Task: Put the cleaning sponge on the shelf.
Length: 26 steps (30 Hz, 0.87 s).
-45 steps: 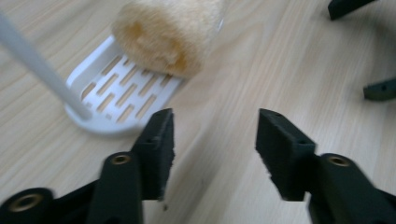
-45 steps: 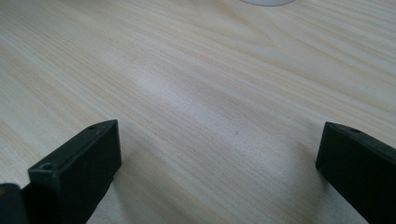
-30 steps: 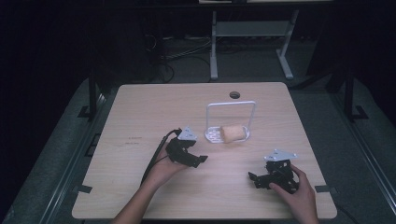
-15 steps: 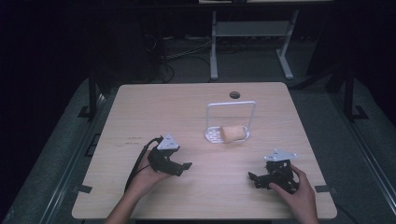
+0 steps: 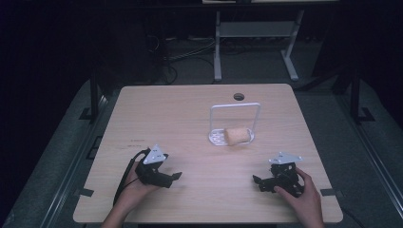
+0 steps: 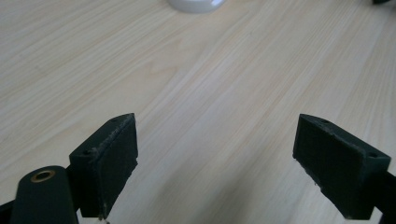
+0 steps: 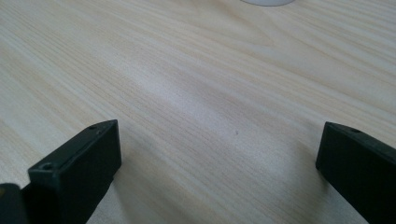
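Note:
A tan bread roll (image 5: pixel 237 135) lies on a small white dish with a tall wire handle (image 5: pixel 235 107) near the table's middle. My left gripper (image 5: pixel 176 176) rests low at the front left, open, jaws pointing right with bare wood between them (image 6: pixel 215 154). My right gripper (image 5: pixel 256 181) sits at the front right, open, jaws pointing left over bare wood (image 7: pixel 219 163). Both are well short of the dish, whose white rim (image 6: pixel 194 4) peeks in at the top of the left gripper view.
The light wooden table (image 5: pixel 190 114) has a round cable hole (image 5: pixel 238 97) at its far edge. A black cable (image 5: pixel 124 175) trails from the left gripper. Dark floor and a metal stand (image 5: pixel 256 33) lie beyond the table.
My left gripper has drawn back from near the dish toward the front left corner and come down low. The right gripper has stayed put.

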### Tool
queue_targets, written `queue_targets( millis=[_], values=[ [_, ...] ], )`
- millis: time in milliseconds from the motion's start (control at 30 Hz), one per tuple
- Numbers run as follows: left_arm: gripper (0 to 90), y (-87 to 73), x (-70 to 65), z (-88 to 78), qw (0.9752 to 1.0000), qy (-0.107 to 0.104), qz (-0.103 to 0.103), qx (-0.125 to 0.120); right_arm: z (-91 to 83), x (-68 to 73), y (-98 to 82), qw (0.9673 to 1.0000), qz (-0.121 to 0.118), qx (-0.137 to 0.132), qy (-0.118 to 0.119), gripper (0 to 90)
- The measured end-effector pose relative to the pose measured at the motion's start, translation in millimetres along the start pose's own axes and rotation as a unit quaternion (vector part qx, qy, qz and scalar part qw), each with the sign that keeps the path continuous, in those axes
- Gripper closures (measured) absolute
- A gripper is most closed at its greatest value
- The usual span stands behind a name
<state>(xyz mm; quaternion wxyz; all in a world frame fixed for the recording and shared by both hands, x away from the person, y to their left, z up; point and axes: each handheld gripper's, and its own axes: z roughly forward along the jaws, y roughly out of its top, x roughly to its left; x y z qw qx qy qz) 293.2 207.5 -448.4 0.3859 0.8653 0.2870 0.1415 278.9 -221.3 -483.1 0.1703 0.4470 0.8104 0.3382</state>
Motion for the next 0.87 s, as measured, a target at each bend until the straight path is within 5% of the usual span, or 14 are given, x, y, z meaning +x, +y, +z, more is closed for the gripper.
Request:
queue_targets(
  millis=[433,600,867],
  values=[
    [13.0,-33.6,6.1,-4.0,0.9989,0.023,0.001,0.042,0.0,0.1,0.0,1.0000,0.000,0.000,0.000,0.0],
    [12.7,-40.0,10.1,-3.9,0.9996,0.005,-0.019,0.023,0.1,0.2,0.0,1.0000,0.001,0.000,0.000,0.0],
    [12.8,-40.2,10.6,-4.1,0.9996,0.003,-0.017,0.022,-0.1,0.1,0.1,1.0000,0.000,0.000,0.000,0.0]
  ],
)
